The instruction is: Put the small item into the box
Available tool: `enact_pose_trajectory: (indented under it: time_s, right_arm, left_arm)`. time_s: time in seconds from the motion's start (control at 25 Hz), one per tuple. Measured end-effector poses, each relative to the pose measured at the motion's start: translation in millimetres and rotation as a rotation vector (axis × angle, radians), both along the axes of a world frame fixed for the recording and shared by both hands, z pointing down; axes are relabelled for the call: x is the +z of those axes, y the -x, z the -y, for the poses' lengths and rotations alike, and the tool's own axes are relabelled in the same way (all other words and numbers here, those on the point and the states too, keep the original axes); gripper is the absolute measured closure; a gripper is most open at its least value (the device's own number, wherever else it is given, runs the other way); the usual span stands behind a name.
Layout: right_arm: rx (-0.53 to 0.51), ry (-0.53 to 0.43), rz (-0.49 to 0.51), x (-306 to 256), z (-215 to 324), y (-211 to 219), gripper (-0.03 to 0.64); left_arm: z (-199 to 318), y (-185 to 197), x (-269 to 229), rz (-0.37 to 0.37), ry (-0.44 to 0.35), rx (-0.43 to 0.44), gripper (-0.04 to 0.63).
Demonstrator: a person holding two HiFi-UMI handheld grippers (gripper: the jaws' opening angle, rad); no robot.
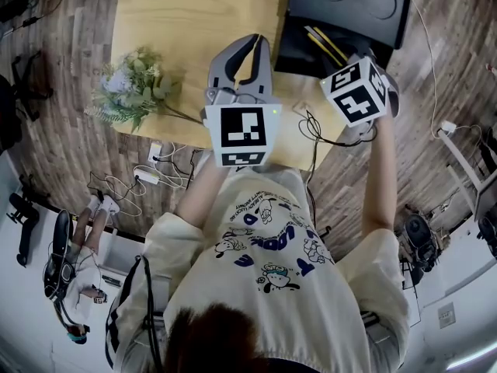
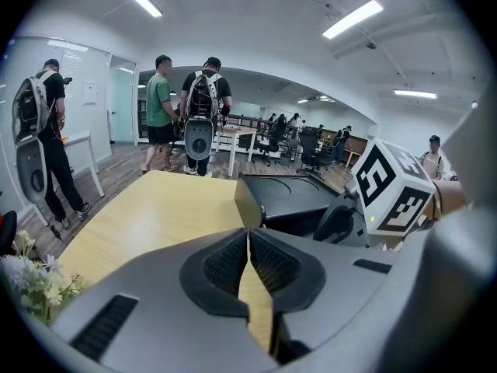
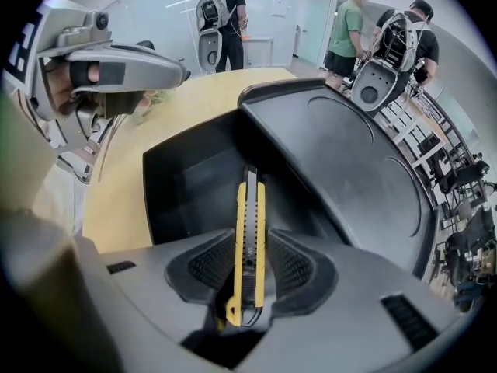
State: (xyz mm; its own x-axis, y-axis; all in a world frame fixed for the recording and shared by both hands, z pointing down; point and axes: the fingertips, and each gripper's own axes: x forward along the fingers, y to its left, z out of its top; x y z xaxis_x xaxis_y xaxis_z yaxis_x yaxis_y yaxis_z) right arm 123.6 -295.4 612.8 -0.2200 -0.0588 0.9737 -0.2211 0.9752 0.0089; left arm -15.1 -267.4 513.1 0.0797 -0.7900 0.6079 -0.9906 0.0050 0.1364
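Note:
A yellow and black utility knife (image 3: 249,231) stands between the pads of my right gripper (image 3: 250,266), which lie against its sides. Its far end reaches over the open black box (image 3: 194,185), whose raised lid (image 3: 342,154) leans away to the right. In the head view the knife (image 1: 326,43) shows inside the box (image 1: 345,6), just ahead of the right gripper (image 1: 359,59). My left gripper (image 1: 256,41) hovers over the wooden table (image 1: 194,22) left of the box. Its jaws (image 2: 248,239) are shut with nothing between them.
A bunch of artificial flowers (image 1: 136,92) lies on the table's left edge. A power strip and cables (image 1: 151,173) lie on the floor below the table. Several people, some with backpacks (image 2: 200,107), stand farther off in the office.

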Motion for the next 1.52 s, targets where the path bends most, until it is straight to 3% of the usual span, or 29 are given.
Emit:
enact_pose_trajectory:
  time_s: [0.28, 0.6, 0.76, 1.0, 1.24, 1.52]
  right_arm:
    - [0.087, -0.046, 0.12, -34, 7, 10, 0.453]
    - [0.355, -0.238, 0.423, -118, 16, 34, 0.55]
    - [0.524, -0.326, 0.579, -158, 16, 37, 0.566]
    - [0.699, -0.421, 0.737, -216, 8, 34, 0.571]
    - [0.812, -0.549, 0.832, -254, -3, 34, 0.571]
    - [0.848, -0.692, 0.885, -302, -16, 29, 0.572]
  left_arm:
    - [-1, 1, -11, 0.004, -0.026, 0.006, 0.574]
    - [7, 2, -51, 0.009, -0.11, 0.025, 0.574]
    - [11, 2, -77, 0.015, -0.168, 0.041, 0.574]
    - [16, -5, -121, 0.024, -0.252, 0.071, 0.574]
    - [12, -6, -150, 0.032, -0.324, 0.1, 0.574]
    - [1, -10, -194, 0.041, -0.408, 0.107, 0.574]
